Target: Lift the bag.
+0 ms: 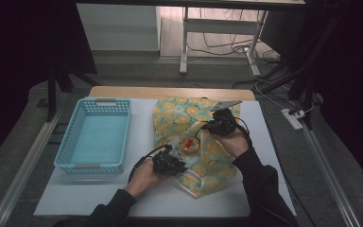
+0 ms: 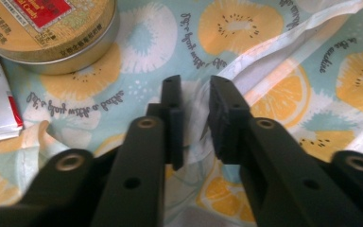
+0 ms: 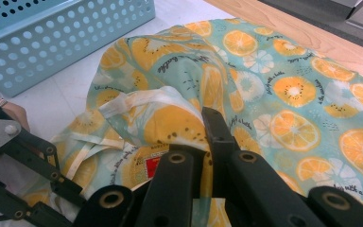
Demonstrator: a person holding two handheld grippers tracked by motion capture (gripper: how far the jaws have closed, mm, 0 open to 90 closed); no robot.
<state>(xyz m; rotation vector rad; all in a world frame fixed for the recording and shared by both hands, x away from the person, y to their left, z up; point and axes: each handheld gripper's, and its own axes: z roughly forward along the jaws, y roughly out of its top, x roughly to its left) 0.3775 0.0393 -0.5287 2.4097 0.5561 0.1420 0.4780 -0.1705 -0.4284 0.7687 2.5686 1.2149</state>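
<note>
Item one: my fruit-print cloth bag point(image 1: 196, 142), spread right of centre on the white table mat point(image 1: 137, 194), with script lettering I cannot read in full. My right gripper point(image 3: 208, 142) pinches a raised fold of it, jaws pressed on the fabric at its far side. My left gripper point(image 2: 196, 118), at the near left edge, has jaws narrowly apart with a ridge of cloth between them; I cannot tell if they grip. Item two: round gold tin point(image 2: 47, 33), red label, the word "Candy" legible, lying on the bag. Item three: blue perforated basket point(image 1: 97, 137), left, well apart.
</note>
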